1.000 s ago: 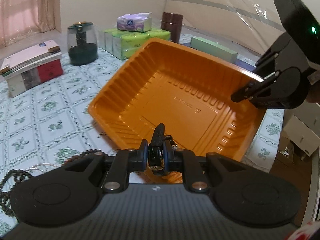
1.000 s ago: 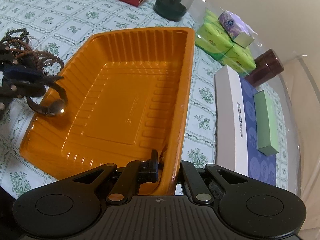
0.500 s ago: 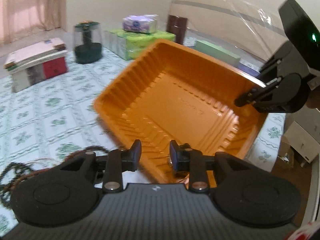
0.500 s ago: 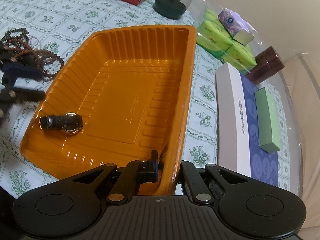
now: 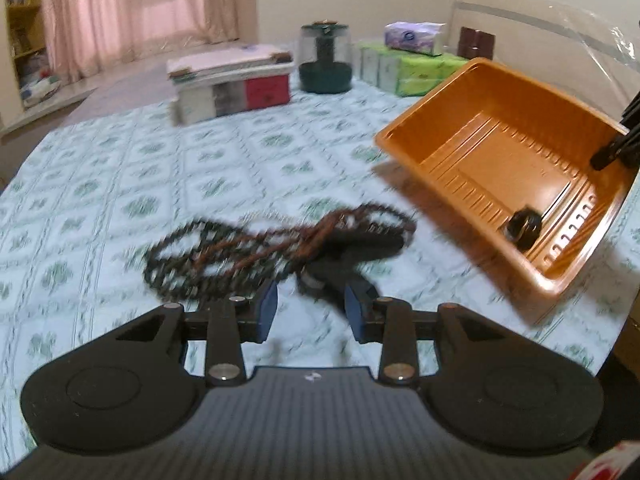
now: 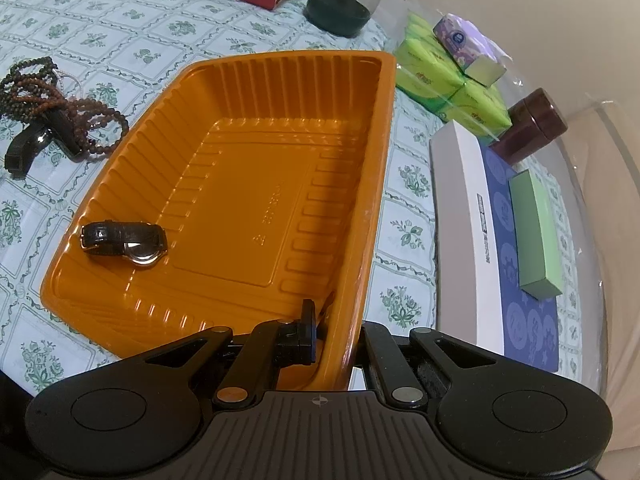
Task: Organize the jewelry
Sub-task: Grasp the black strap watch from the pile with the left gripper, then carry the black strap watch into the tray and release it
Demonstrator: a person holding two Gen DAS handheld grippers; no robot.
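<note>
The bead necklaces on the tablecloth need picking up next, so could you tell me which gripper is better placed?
Left. The left gripper is open, empty, facing the bead necklaces. The right gripper is clamped on the orange tray rim.

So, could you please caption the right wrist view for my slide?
Right gripper clamps the orange tray's rim; a watch lies inside, beads outside.

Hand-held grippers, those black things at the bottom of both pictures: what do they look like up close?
Each is matte black plastic with a ribbed body, two rounded lobes with a shallow disc in each, and silver rivets on its finger arms. The left hand-held gripper has blue pads on its fingers. The right hand-held gripper has a small crosshair mark at its body's centre.
</note>
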